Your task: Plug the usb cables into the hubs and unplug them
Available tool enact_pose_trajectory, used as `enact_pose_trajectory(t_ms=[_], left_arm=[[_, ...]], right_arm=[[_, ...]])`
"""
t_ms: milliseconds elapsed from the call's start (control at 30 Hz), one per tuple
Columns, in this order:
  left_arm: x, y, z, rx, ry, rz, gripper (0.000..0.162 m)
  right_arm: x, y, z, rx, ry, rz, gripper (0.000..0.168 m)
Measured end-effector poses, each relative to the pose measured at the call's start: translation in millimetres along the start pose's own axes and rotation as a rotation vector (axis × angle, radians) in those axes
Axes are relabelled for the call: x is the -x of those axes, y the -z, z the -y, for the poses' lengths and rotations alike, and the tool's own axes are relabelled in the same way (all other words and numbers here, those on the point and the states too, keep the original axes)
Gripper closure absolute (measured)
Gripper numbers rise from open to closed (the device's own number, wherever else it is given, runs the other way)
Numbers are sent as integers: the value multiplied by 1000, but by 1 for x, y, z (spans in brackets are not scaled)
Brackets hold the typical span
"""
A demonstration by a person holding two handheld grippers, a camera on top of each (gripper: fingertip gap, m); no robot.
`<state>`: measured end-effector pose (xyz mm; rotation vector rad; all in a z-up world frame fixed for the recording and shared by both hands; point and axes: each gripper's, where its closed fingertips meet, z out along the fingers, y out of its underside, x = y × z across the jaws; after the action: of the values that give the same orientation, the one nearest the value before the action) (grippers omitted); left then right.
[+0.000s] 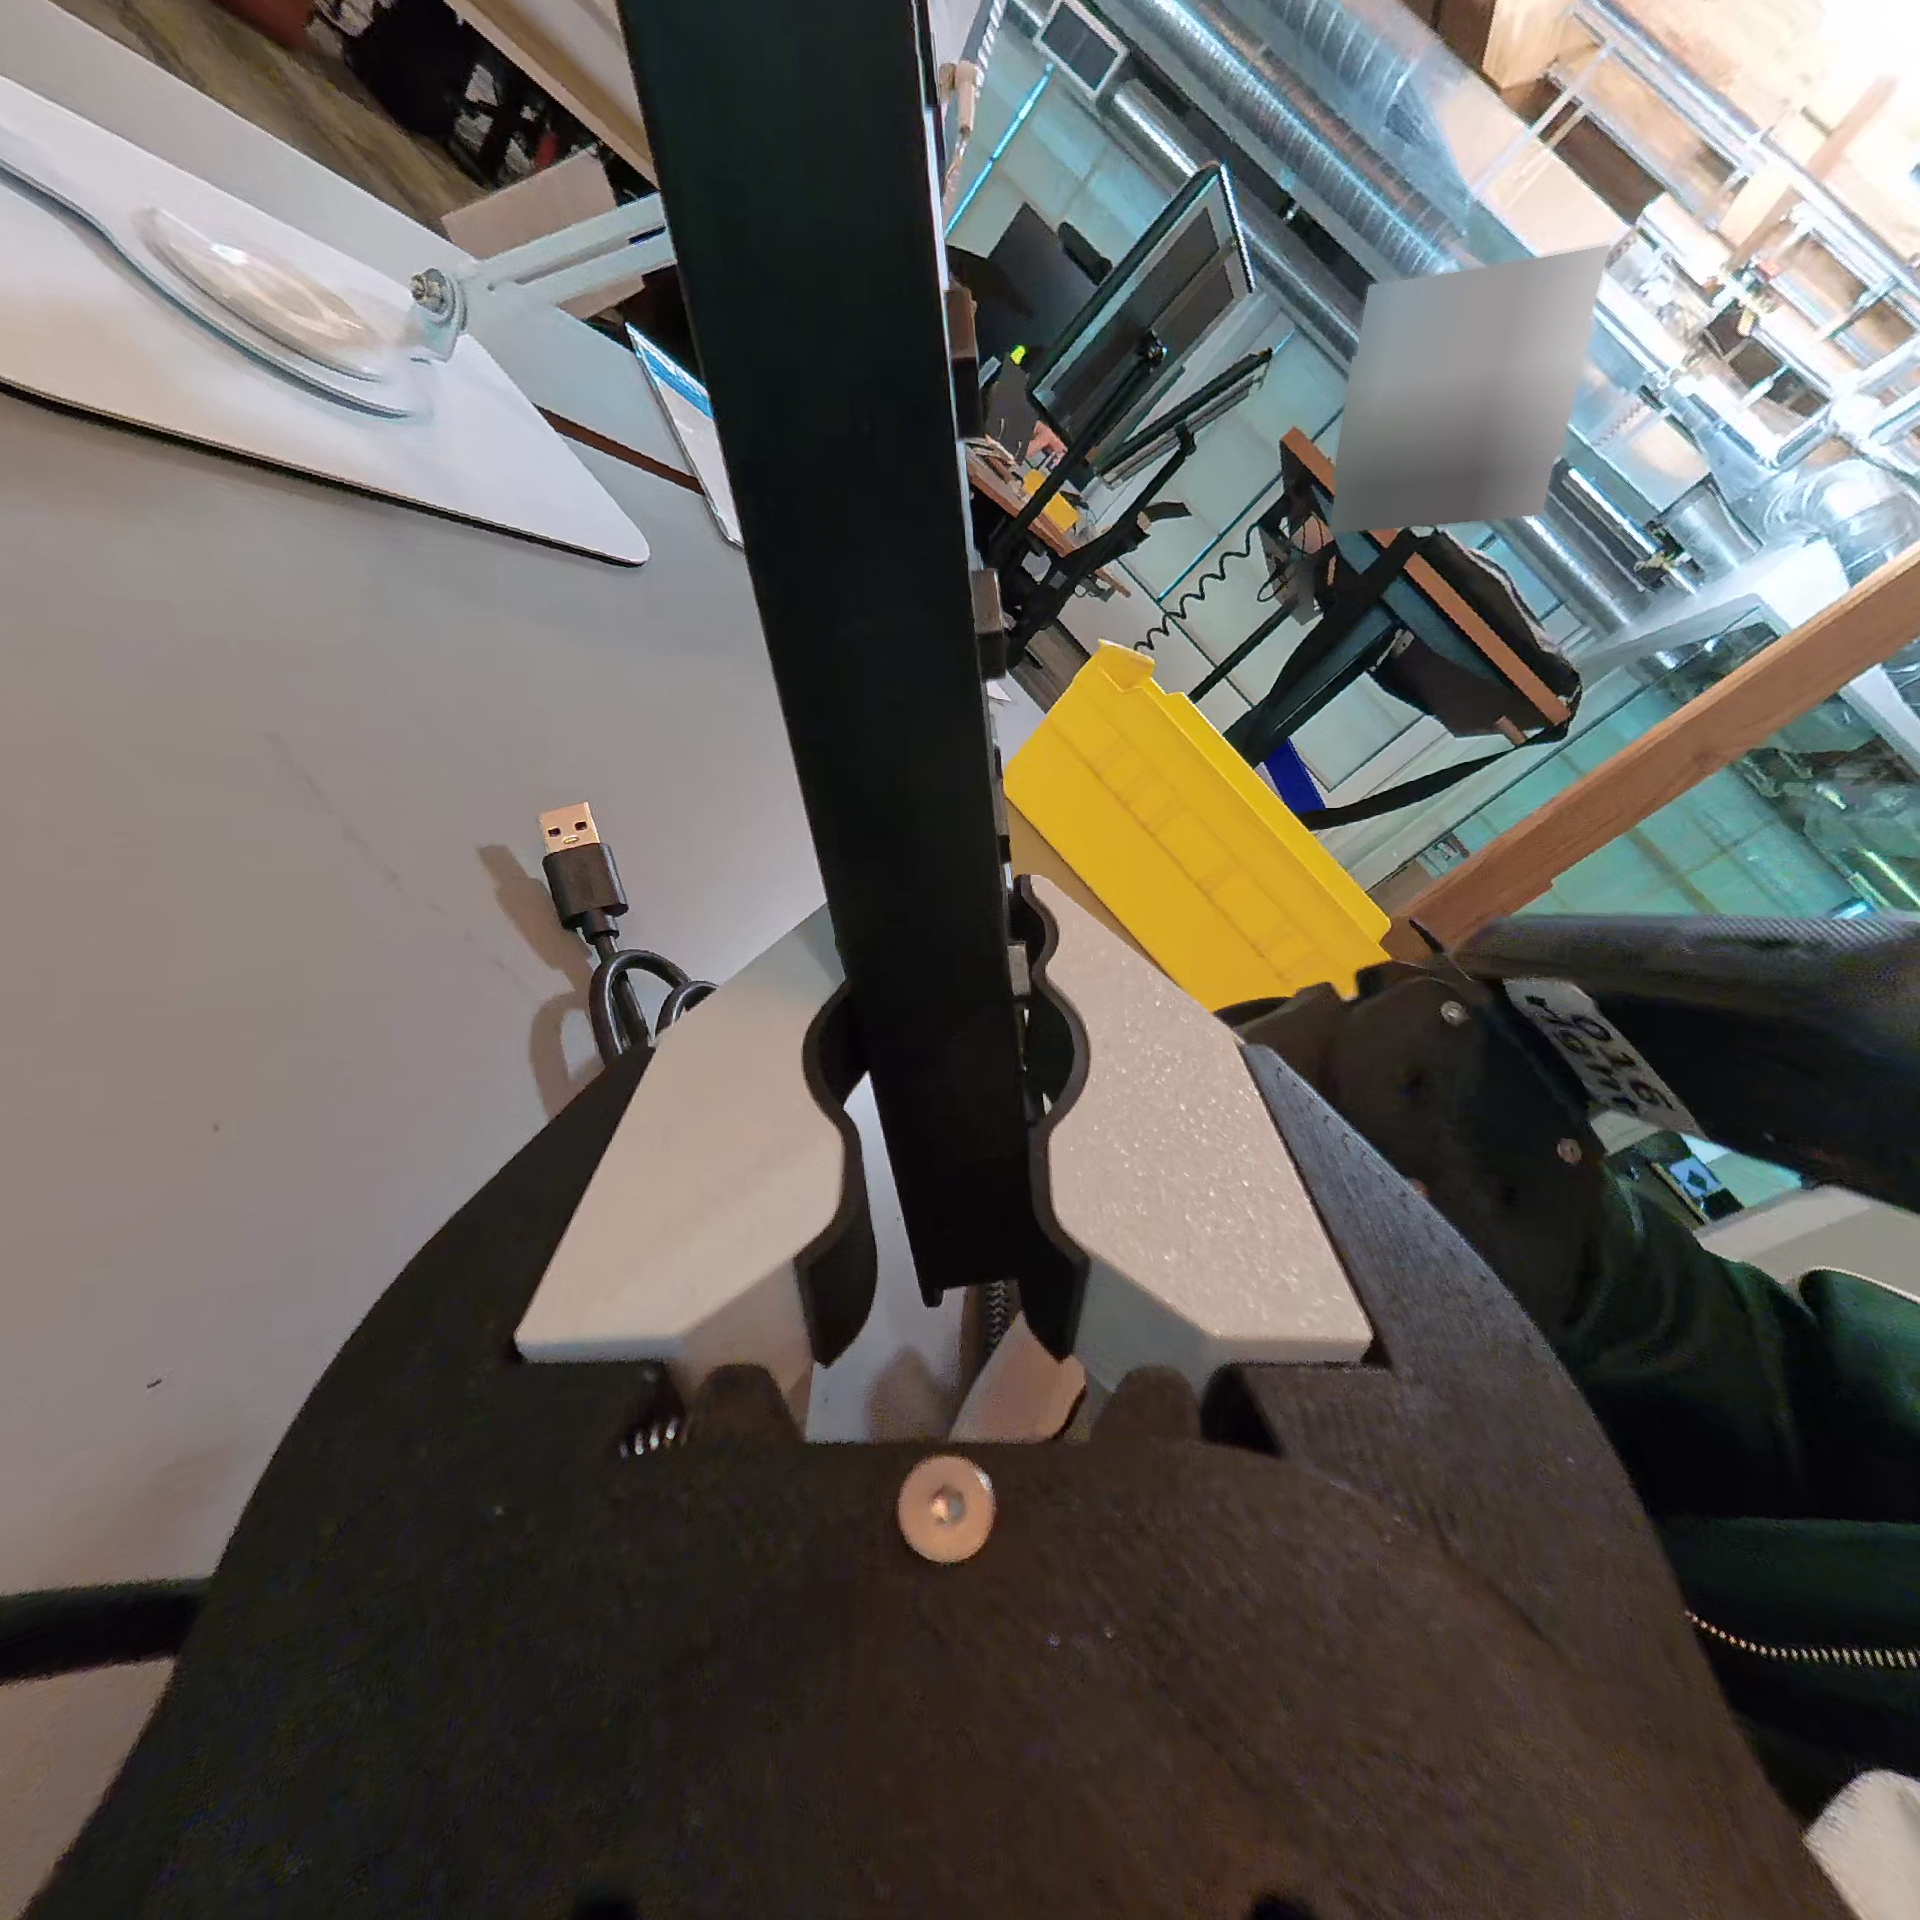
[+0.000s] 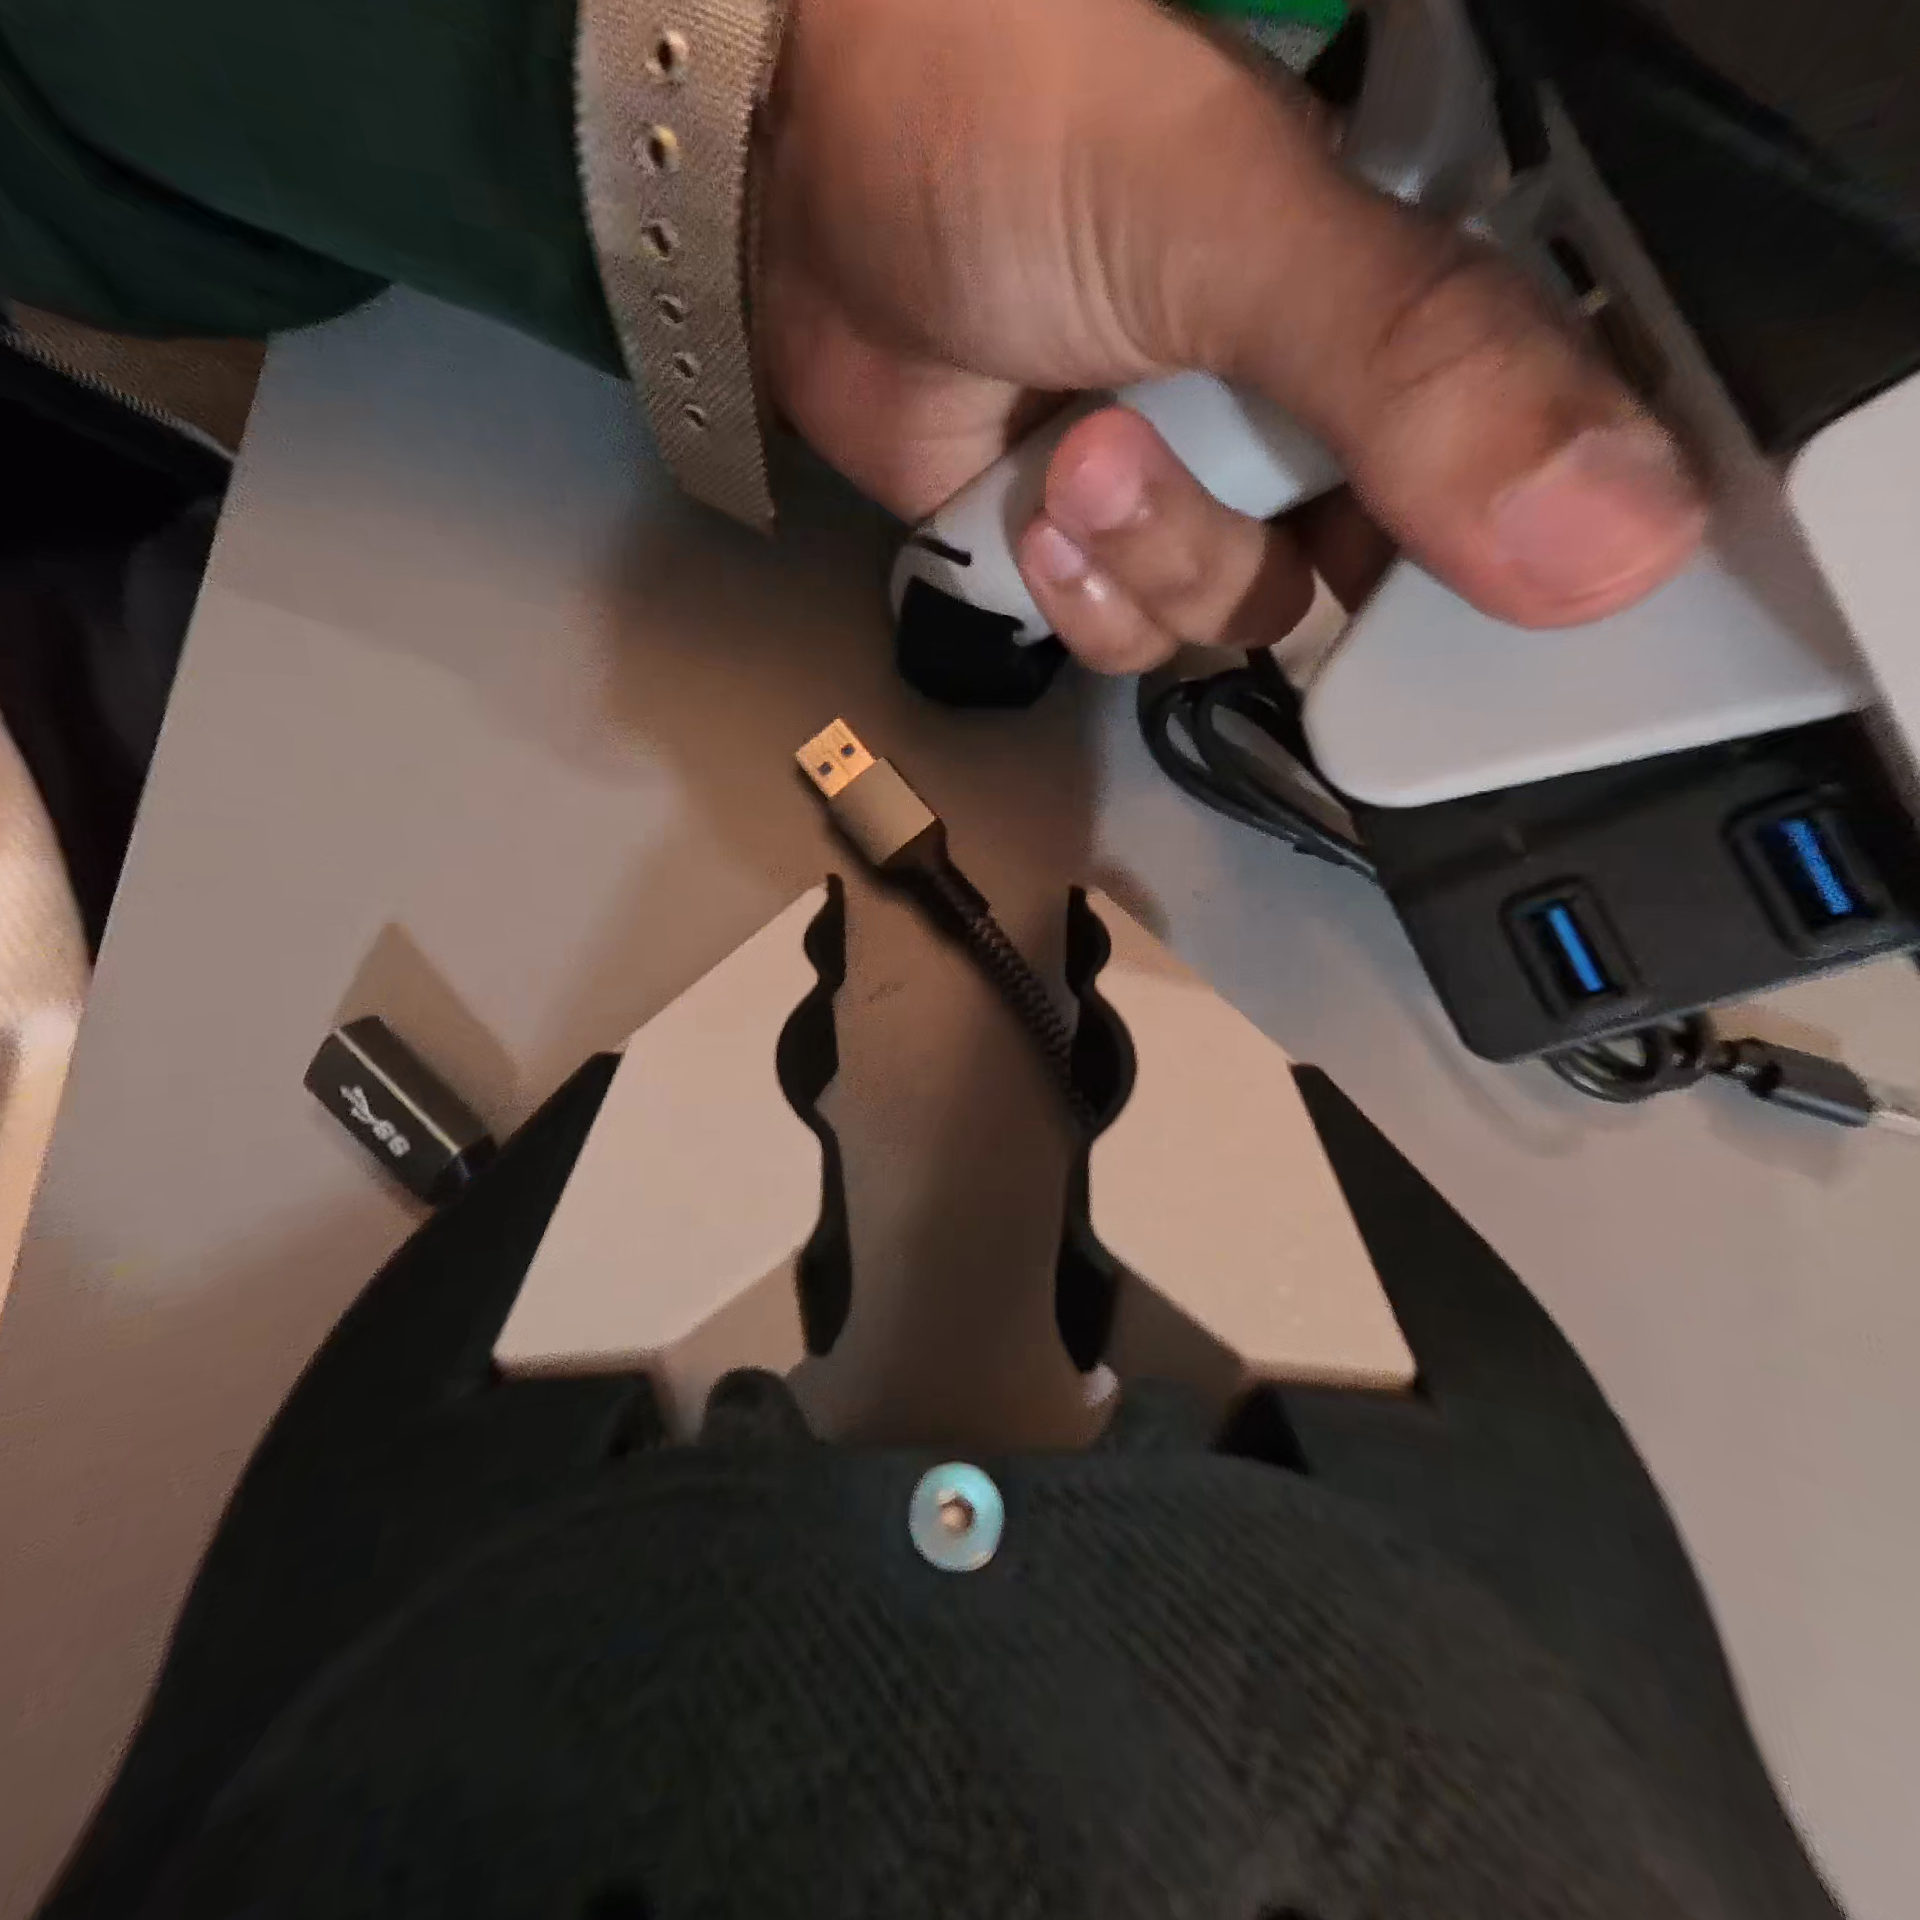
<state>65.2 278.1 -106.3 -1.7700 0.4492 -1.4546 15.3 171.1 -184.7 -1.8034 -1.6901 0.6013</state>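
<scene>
My left gripper is shut on a long black USB hub and holds it up off the grey table. A black USB-A cable plug lies on the table to the left of it. In the right wrist view the same hub shows two blue ports, under the left gripper's white finger. My right gripper is open above the table. A grey USB-A plug on a braided cable lies loose just ahead of its tips, the cable running along the right jaw.
A small black USB adapter lies left of my right gripper. Coiled black cables lie beside the hub. A person's hand holds the left gripper. A yellow bin and a white mat with a magnifier lamp stand farther off.
</scene>
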Motion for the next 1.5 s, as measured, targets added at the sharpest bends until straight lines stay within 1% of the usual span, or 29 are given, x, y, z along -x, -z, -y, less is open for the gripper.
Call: enact_pose_trajectory(t_ms=[33,100,200,300,433,533,600,733,833,967,1167,1267,1333,1400,1433,1500], left_arm=[[0,0,0,1,0,0,140],[1,0,1,-2,4,0,139],[2,1,2,-9,16,-1,140],[3,1,2,-11,19,-2,139],[3,1,2,-11,19,-1,140],[3,1,2,-11,13,1,140],[1,1,1,-8,3,3,140],[-1,-1,-2,12,-27,8,140],[-3,-3,-4,22,-46,8,139],[-2,-3,-4,22,-47,9,139],[-2,-2,-4,22,-45,9,139],[-2,-3,-5,24,-47,10,140],[-2,-2,-4,21,-45,12,140],[-1,-2,-3,16,-41,14,139],[-1,-2,-3,15,-40,15,140],[-1,-2,-3,15,-38,14,140]], right_arm=[[2,-2,0,2,-45,37,128],[2,-1,0,-17,-118,77,140],[-1,5,-5,-51,-158,53,157],[-8,24,0,-147,-220,19,157],[-29,72,16,-343,-298,-52,159],[-42,113,29,-522,-302,-105,161],[-46,134,33,-609,-275,-145,161],[-43,161,36,-685,-196,-192,161],[-39,172,38,-710,-165,-206,161],[-38,178,39,-714,-136,-225,161],[-44,180,33,-706,-158,-243,161],[-61,178,20,-643,-219,-322,161],[-85,184,0,-551,-287,-471,161],[-112,205,-27,-448,-344,-703,161],[-120,220,-38,-390,-332,-828,161],[-124,243,-49,-233,-182,-1033,161]])
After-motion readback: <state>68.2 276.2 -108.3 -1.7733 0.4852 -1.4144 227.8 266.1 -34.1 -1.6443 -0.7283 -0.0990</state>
